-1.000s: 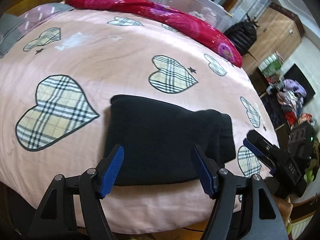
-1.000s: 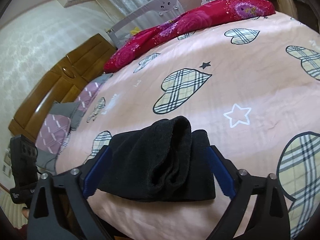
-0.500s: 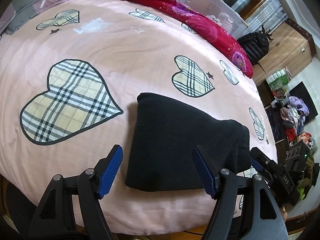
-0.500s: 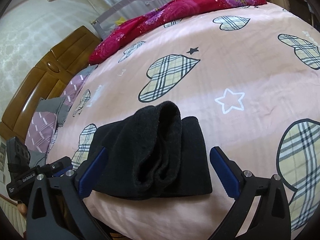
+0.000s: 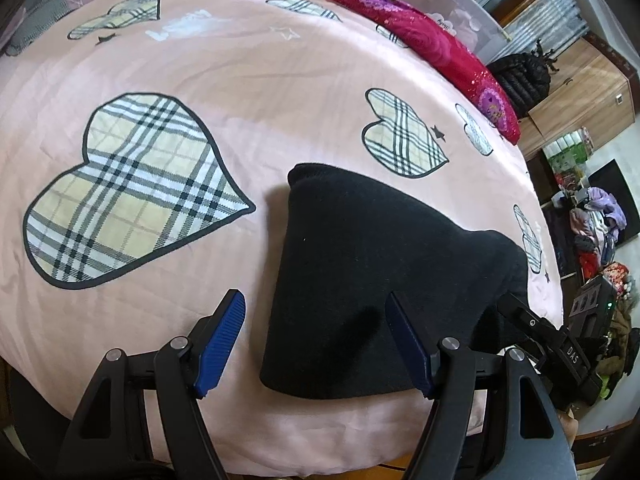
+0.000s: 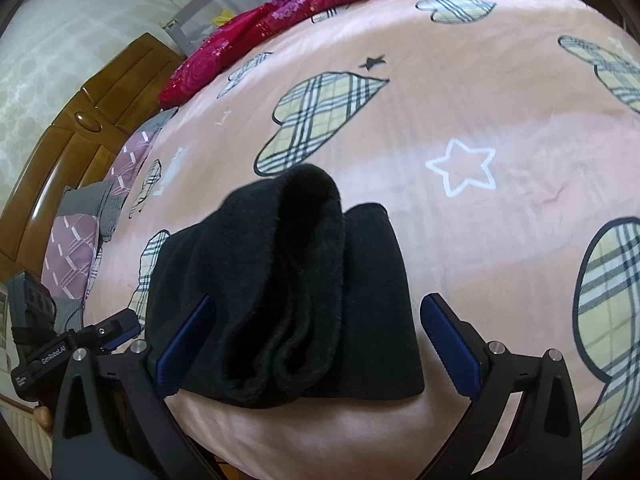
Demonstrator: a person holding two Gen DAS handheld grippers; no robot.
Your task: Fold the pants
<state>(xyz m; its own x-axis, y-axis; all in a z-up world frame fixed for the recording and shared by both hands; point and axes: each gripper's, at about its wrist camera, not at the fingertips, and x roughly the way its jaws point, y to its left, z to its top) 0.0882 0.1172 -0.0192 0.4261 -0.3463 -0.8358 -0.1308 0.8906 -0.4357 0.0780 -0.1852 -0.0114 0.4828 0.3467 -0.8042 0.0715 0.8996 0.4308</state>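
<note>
The black pants lie folded into a thick bundle near the front edge of the pink bed. In the right wrist view the pants show their stacked folded layers end-on. My left gripper is open and empty, its jaws straddling the bundle's near left corner. My right gripper is open and empty, its jaws wide on either side of the bundle's end. The right gripper also shows in the left wrist view, and the left gripper in the right wrist view.
The pink bedspread has plaid hearts. A red quilt lies along the far side. Pillows and a wooden headboard are at the left. A cluttered floor lies beyond the bed's right edge.
Both grippers have shifted along the bundle: the left one has moved left, so the pants sit further right in its view. The pants have stayed put. Both grippers remain open.
</note>
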